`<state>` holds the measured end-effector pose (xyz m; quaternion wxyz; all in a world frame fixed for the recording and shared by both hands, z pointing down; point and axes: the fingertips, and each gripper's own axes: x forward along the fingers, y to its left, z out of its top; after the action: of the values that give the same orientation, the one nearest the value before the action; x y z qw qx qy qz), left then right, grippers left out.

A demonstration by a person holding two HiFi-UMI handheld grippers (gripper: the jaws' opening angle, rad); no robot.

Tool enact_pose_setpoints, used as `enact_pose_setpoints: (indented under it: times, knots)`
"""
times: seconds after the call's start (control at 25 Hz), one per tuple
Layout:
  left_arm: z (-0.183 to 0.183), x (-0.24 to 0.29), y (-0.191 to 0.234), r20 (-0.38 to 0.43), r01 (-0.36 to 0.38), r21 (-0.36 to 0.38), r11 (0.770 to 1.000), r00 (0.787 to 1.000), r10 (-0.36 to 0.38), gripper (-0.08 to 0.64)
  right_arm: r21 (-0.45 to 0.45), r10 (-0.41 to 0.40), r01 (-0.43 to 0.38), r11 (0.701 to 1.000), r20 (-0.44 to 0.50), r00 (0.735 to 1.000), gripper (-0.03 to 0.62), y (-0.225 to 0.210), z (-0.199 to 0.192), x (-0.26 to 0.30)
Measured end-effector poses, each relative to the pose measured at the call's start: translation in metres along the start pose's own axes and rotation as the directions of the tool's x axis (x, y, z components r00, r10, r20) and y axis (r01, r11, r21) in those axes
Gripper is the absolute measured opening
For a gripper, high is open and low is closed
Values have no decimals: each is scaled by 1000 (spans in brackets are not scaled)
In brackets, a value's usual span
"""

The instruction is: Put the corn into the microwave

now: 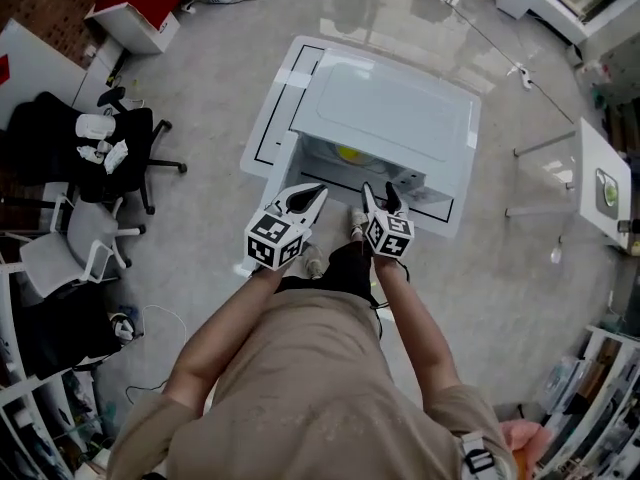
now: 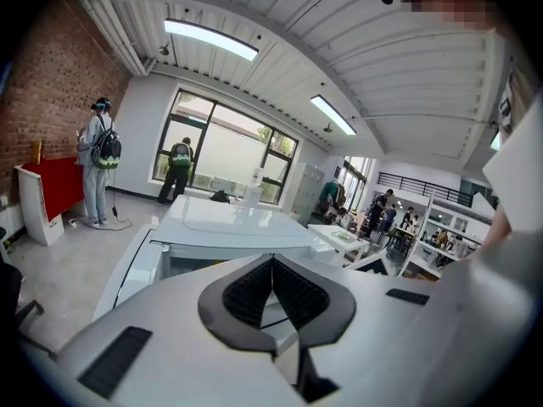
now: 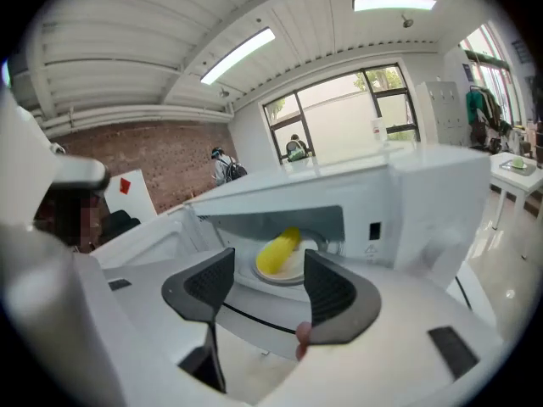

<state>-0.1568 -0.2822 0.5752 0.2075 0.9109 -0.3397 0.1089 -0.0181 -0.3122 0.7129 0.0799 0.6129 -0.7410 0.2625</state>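
While the person stands at the table (image 1: 268, 143), the corn (image 3: 277, 253) lies on a plate (image 3: 297, 271) inside the microwave (image 3: 407, 195), front open, so the job looks done bar shutting it. The left gripper (image 2: 272, 265) has its jaws pressed together w/ nothing between. The right gripper (image 3: 267, 263) has its jaws apart at a moderate gap, empty, aimed at the cavity but short of it. Corn is prob. light & stiff, a smooth yellow cob, maybe plastic; can't tell. Being round, it may roll on the plate or twist in the pads. If it needs moving, I'd pinch across the mid-section, jaws square to its length, not at the tapered ends, w/ a modest squeeze.
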Motion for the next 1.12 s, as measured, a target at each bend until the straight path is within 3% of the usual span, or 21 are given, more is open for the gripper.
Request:
enact_pose_setpoints:
  times: [0.08,0.24,0.4,0.48,0.6,0.64,0.8,0.92,0.96,1.04,1.12]
  knots:
    - [7,-7,-6,31,12,-3,1000,999,-12,5,-11,42,-42,999,28,999,261,6,16,-34]
    - [20,-15,-20,76,32,11,999,997,-33,5,-152,139,-131,980,43,989,261,21,43,-98]
    - [31,-27,-40,116,39,29,999,992,-42,5,-203,161,-144,969,72,984,261,13,65,-152]
    - [38,-35,-52,129,49,61,997,990,-57,5,-346,158,-125,930,69,985,261,17,77,-171]
    - [46,-43,-75,128,68,111,991,988,-83,5,-561,186,-122,819,59,981,261,36,98,-198]
    - [48,-43,-83,127,73,122,990,988,-88,5,-583,203,-128,803,66,977,261,39,107,-207]
    - [57,-40,-120,132,98,139,985,984,-116,6,-592,235,-116,797,127,964,261,34,142,-256]
    - [66,-34,-162,124,119,221,968,981,-149,5,-678,203,-52,734,145,968,261,14,150,-297]
    - [70,-32,-177,121,123,252,960,980,-158,5,-686,201,-43,726,152,968,261,6,152,-311]
    - [75,-29,-208,133,141,270,953,974,-182,5,-663,211,-48,747,168,963,261,-14,155,-339]
    - [75,-31,-233,169,175,230,957,961,-216,6,-659,187,-21,752,182,965,261,-36,153,-364]
